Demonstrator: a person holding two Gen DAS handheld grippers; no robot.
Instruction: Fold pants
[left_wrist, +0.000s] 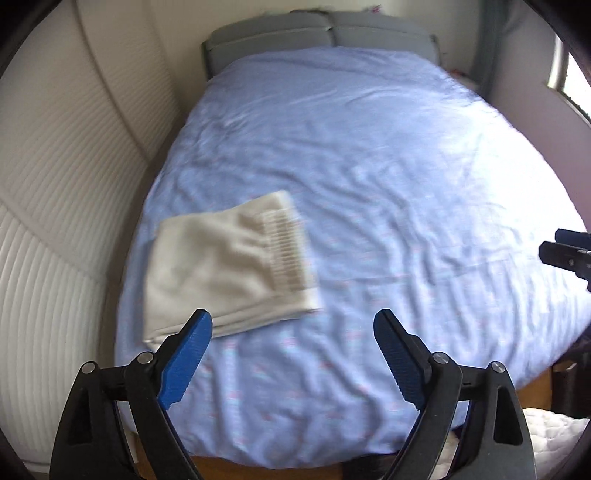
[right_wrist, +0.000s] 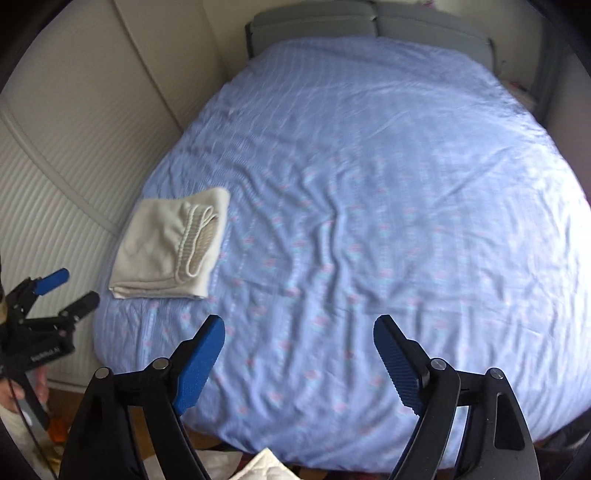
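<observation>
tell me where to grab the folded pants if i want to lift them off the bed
Grip the pants at the stacked folded edge nearest the foot of the bed, coming in low from that near side. All layers meet there in one thick, straight edge, so one pinch likely catches the whole stack. The ribbed waistband on top is loose and would likely unfold it.

The pants (right_wrist: 166, 243) are soft, matt cream cloth with a ribbed knit waistband (right_wrist: 197, 242), lying near the bed's left edge. The bed sheet (left_wrist: 369, 184) is thin, matt, light blue cloth, rumpled all over. The headboard (left_wrist: 317, 33) looks like grey padded fabric. The left gripper (left_wrist: 291, 354) and right gripper (right_wrist: 299, 354) have matt black plastic arms, blue ridged plastic pads (left_wrist: 184, 365) and shiny metal pins (left_wrist: 145, 357). The wall panel (left_wrist: 55, 184) beside the bed is off-white, finely ribbed.
</observation>
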